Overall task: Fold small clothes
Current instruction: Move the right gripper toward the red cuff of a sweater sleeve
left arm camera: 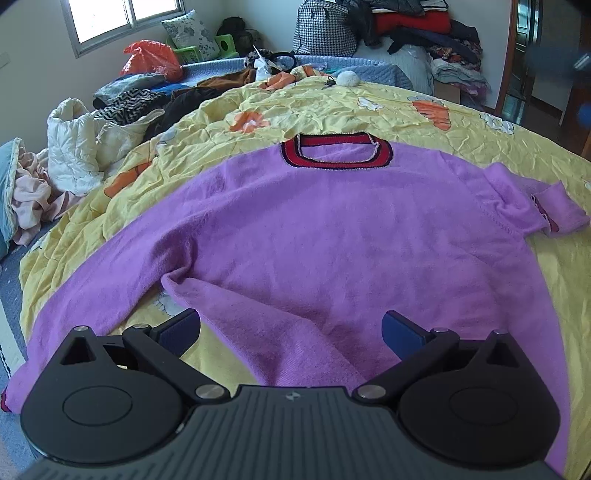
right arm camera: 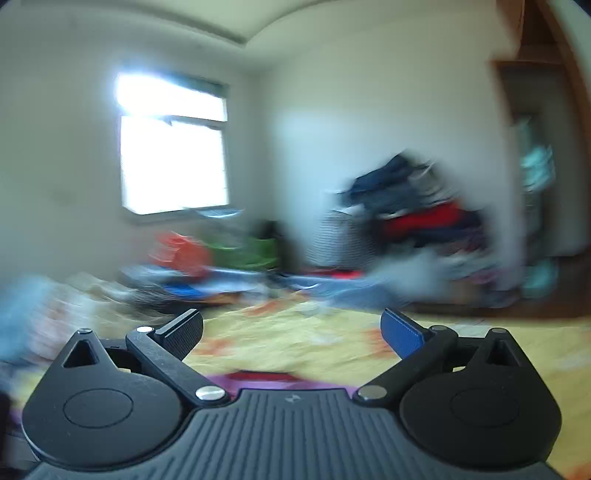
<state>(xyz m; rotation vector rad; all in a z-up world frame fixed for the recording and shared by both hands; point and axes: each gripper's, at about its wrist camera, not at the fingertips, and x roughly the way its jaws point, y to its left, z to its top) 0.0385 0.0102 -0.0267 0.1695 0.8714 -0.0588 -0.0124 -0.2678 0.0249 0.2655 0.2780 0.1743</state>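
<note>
A purple sweater [left arm camera: 314, 236] with a red and dark striped collar [left arm camera: 336, 149] lies spread on the yellow bedsheet [left arm camera: 332, 110]. Its left sleeve [left arm camera: 92, 295] runs toward the near left; its right sleeve [left arm camera: 554, 206] is bunched at the far right. My left gripper [left arm camera: 291, 328] is open just above the sweater's near hem, nothing between its fingers. My right gripper [right arm camera: 291, 328] is open too, raised and pointing across the room; the view is blurred by motion, with only a strip of the sweater's collar [right arm camera: 266, 376] showing below it.
Clothes lie heaped along the bed's left side, among them a white puffer jacket [left arm camera: 74, 144]. An orange bag [left arm camera: 151, 59] and green box [left arm camera: 207, 48] sit by the window. A houndstooth bag [left arm camera: 325, 29] and stacked clothes [left arm camera: 424, 29] stand at the far end.
</note>
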